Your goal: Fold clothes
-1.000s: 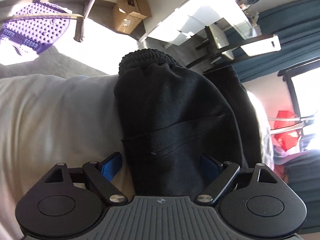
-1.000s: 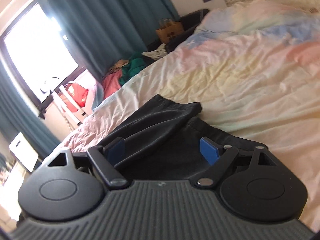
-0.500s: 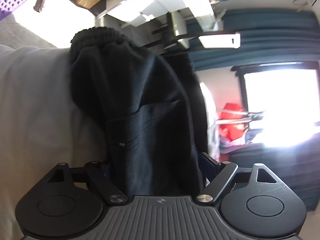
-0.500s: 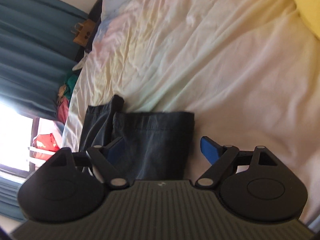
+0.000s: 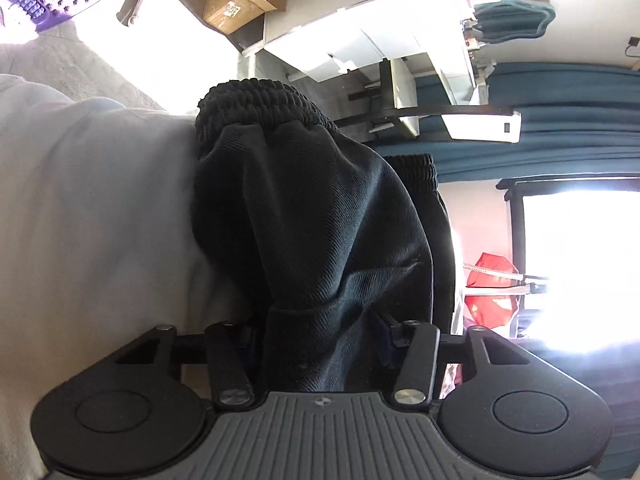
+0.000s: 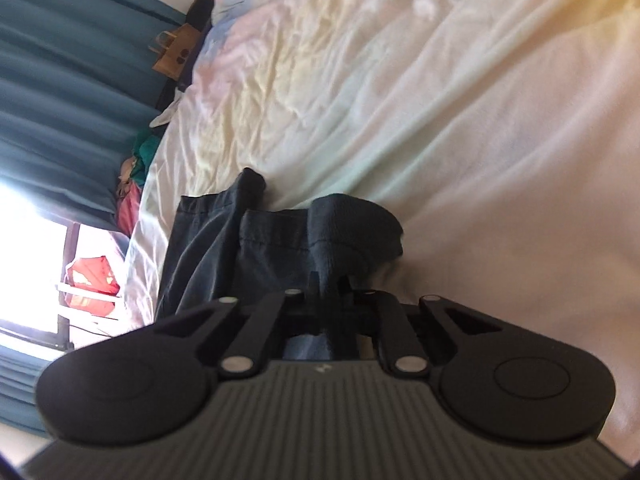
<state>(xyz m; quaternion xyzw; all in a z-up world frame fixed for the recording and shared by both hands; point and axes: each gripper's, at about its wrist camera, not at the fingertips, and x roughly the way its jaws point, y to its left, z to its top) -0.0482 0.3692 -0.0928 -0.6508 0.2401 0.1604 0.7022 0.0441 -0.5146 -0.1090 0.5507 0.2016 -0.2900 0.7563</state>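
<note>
- Lying across the pale bedsheet (image 6: 460, 120), the black shorts (image 5: 304, 216) run lengthwise between both hands, waistband end toward the left.
- Left gripper (image 5: 320, 332) has just closed, bunching fabric between its jaws.
- Right gripper (image 6: 330, 300), just closed, pinches the hem.

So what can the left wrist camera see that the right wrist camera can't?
Only the left wrist view shows the ribbed elastic waistband of the black fabric shorts, a brown cardboard box and the left gripper, whose jaws have just been closing around a thick bunch of the shorts. Only the right wrist view shows the pastel rumpled bedsheet, a brown paper bag and the right gripper, pinched shut on a fold near the hem. Both show the shorts, teal curtains and a bright window.
</note>
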